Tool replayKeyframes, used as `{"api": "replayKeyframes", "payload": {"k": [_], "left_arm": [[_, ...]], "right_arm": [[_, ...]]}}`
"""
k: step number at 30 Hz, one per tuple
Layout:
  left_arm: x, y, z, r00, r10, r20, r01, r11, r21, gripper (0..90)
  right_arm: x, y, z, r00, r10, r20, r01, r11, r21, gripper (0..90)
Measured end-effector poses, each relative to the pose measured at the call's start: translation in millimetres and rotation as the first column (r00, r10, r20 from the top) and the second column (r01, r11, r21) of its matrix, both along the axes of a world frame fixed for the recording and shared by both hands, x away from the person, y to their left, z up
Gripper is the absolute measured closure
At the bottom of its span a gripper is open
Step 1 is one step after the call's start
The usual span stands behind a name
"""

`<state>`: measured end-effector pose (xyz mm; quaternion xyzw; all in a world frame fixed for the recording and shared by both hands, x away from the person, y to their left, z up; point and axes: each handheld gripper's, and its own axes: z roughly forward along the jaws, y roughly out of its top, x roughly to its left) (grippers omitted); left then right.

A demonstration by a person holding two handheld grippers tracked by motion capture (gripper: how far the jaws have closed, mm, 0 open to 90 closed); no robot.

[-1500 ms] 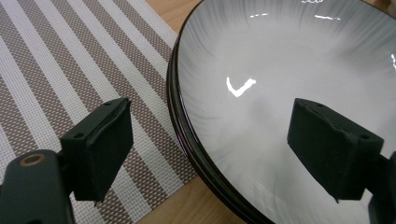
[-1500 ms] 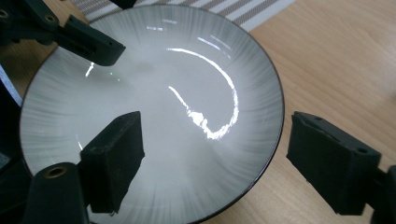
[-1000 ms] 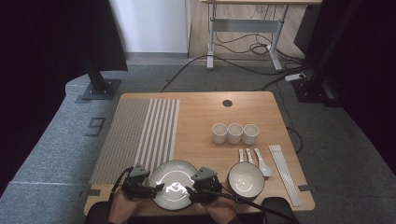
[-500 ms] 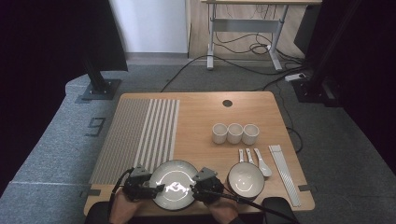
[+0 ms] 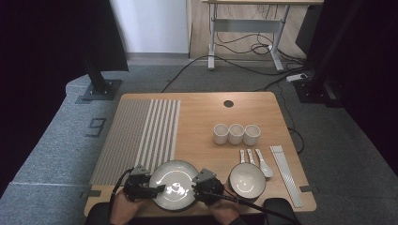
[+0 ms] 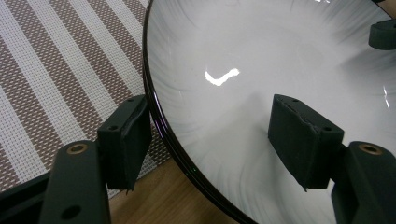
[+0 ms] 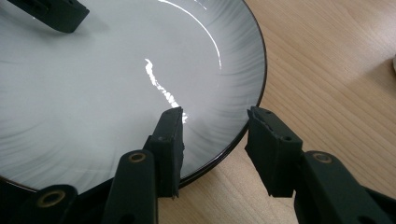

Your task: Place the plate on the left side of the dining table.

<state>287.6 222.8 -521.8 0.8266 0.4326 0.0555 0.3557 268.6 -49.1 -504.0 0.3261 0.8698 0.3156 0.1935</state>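
Item: large plate (image 5: 173, 184), white with a dark rim, lying at the near edge of the bench (image 5: 202, 115), its left edge over the striped placemat (image 5: 141, 138). We log the left tongs (image 5: 152, 190) at the plate's left rim and the right tongs (image 5: 199, 190) at its right rim, a hand behind each. In the left gripper view the left tongs (image 6: 212, 135) stand apart and straddle the rim — 1 jaw outside over the placemat (image 6: 56, 79), 1 jaw inside over the plate (image 6: 280, 60); we cannot tell whether either jaw touches it. In the right gripper view the right tongs (image 7: 215, 140) are likewise apart across the rim, 1 jaw over the plate (image 7: 93, 93), 1 over bare wood (image 7: 336, 79), with a gap visible beside the outer jaw. Also on the bench: a small bowl (image 5: 247, 181) just right of the plate; 3 spoons (image 5: 256, 159) behind the bowl; 3 cups (image 5: 236, 134) in a row near the middle — set side by side; a pale strip, perhaps a chopstick set (image 5: 285, 176), at the far right.
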Motion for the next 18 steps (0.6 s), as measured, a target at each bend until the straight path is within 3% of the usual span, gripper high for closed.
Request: {"api": "replayKeyframes", "payload": {"k": [12, 16, 18], "left_arm": [[1.5, 4.6, 3.0, 0.9995, 0.017, -0.027, -0.017, 0.9995, -0.027, 33.3], [-0.9, 6.0, 6.6, 0.9996, 0.026, 0.01, -0.026, 0.9996, -0.014, 40.3], [-1.8, 9.0, 11.0, 0.9994, 0.028, 0.02, -0.027, 0.9987, -0.044, 42.1]], "right_arm": [[-0.9, 6.0, -2.4, 0.9998, 0.005, 0.022, -0.004, 0.999, -0.039, 57.6], [-0.5, 6.3, -2.0, 0.9996, 0.009, 0.025, -0.008, 0.999, -0.048, 58.6], [-0.3, 6.5, -1.7, 0.9996, 0.01, 0.028, -0.009, 0.999, -0.051, 59.1]]}}
